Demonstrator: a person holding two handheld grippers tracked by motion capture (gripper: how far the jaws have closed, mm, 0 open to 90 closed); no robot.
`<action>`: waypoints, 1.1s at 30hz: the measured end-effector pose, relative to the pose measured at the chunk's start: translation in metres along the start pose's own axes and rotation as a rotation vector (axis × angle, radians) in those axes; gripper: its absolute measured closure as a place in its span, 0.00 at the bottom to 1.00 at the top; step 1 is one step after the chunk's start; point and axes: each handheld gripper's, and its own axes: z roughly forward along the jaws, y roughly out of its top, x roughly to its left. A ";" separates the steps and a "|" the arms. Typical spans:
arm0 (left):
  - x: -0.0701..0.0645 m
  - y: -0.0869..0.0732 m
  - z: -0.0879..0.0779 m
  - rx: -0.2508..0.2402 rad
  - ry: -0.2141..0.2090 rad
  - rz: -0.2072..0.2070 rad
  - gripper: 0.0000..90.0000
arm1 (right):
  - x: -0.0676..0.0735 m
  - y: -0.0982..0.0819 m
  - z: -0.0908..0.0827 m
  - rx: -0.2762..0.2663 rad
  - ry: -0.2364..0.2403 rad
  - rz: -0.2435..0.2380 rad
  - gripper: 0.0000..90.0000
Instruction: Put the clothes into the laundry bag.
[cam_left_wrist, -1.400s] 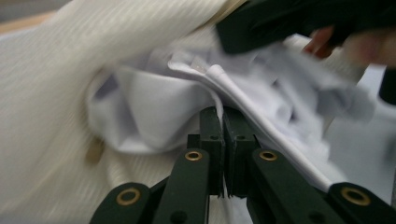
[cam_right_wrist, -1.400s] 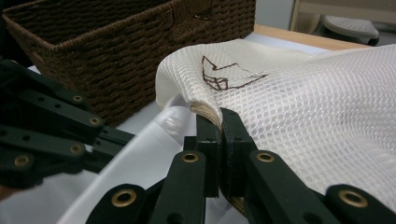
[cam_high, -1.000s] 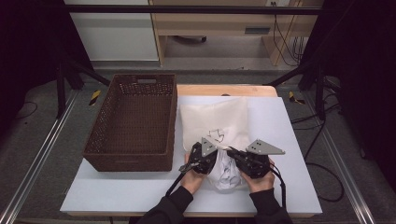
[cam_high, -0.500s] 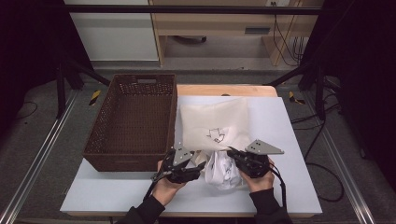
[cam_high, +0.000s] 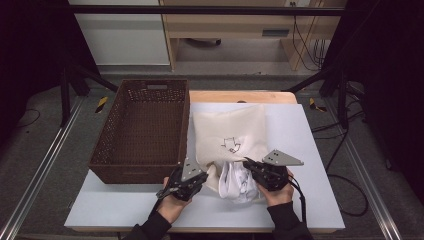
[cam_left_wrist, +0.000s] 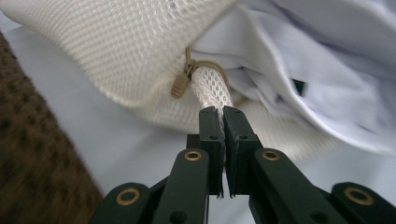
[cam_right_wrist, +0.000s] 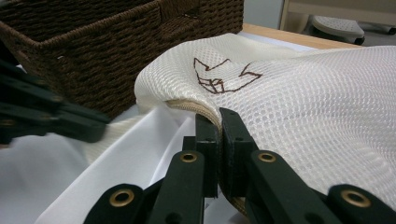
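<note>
My left gripper (cam_left_wrist: 223, 112) has just closed, now clamped on the mesh bag (cam_high: 231, 135) corner by the zipper pull (cam_left_wrist: 180, 84). My right gripper (cam_right_wrist: 218, 119) is clenched on the bag's zippered edge. The bag lies on the white table (cam_high: 310, 150) just right of the wicker basket (cam_high: 142, 130). White cloth (cam_high: 239, 181) spills from the bag's near end, between both grippers

The left claw (cam_high: 200, 181) has just been closing and is clamped tight; the right claw (cam_high: 248, 165), well apart from it, is clamped too.
</note>
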 end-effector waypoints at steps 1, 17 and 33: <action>-0.001 -0.003 -0.007 0.003 -0.003 0.006 0.96 | 0.000 0.000 0.000 -0.001 0.000 0.001 0.97; -0.011 -0.015 -0.031 -0.058 -0.005 -0.020 0.54 | 0.008 0.000 0.002 -0.001 0.007 -0.017 0.96; -0.057 0.027 0.026 0.049 -0.088 0.063 0.38 | 0.007 0.000 0.003 0.001 0.008 -0.006 0.96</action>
